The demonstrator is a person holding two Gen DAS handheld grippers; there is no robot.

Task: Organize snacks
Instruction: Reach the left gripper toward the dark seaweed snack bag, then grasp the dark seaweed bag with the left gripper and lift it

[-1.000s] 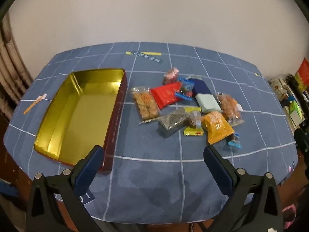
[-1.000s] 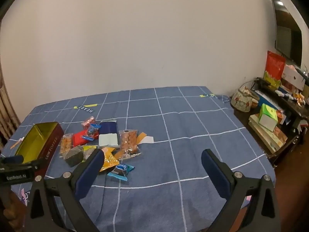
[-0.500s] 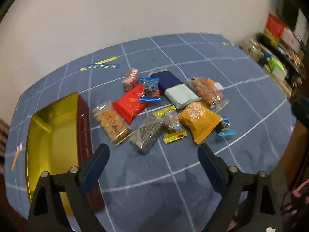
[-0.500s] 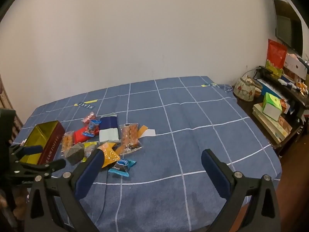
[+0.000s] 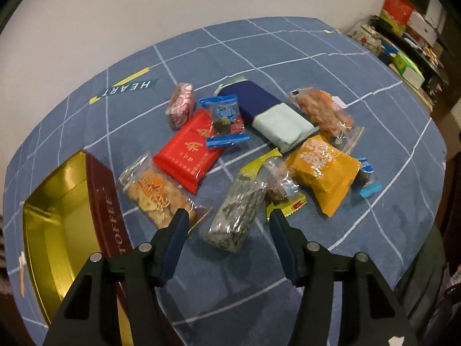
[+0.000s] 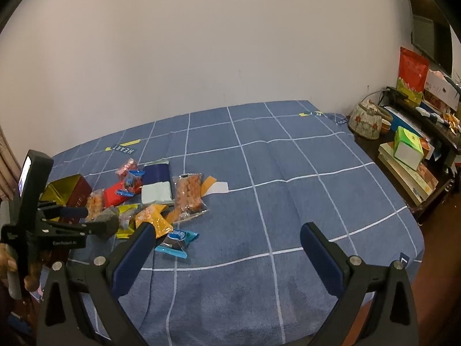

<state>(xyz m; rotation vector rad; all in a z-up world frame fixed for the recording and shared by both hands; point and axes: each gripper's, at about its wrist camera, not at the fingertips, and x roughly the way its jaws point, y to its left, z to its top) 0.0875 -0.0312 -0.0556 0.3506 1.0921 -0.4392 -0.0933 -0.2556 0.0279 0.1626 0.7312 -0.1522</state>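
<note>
Left claw [image 5: 229, 216]: jaws spread, lowered over the near edge of the snack pile, a grey speckled packet [image 5: 236, 216] lying between its blue fingers [image 5: 177, 230] but not gripped. Right claw [image 6: 226, 232]: jaws spread wide, holding nothing, hovering over bare blue checked cloth well apart from the pile.

Desk [image 6: 288, 201]: covered by the blue cloth with white grid lines.

Toffee tin [image 5: 57, 225]: open, gold inside, dark red wall, at the left edge of the desk, just beside the pile; no snack shows inside it.

Snacks, all loose on the cloth:
- clear biscuit bag [image 5: 155, 196], next to the tin wall, its near end behind the left finger;
- red flat packet [image 5: 187, 152], beyond the biscuit bag;
- blue-edged candy wrapper [image 5: 224, 121], lying on the red packet's far end;
- pink sweets packet [image 5: 180, 105], farthest left in the back row;
- navy and pale green pack [image 5: 268, 115], at the middle back;
- clear bag of orange-brown pieces [image 5: 325, 112], to the right of that pack;
- orange pouch [image 5: 325, 176], in front of that bag;
- yellow wrapper [image 5: 282, 201] with a small clear packet on top, between the grey packet and the orange pouch;
- small light blue wrapper [image 5: 367, 178], partly under the orange pouch's right side.
</note>
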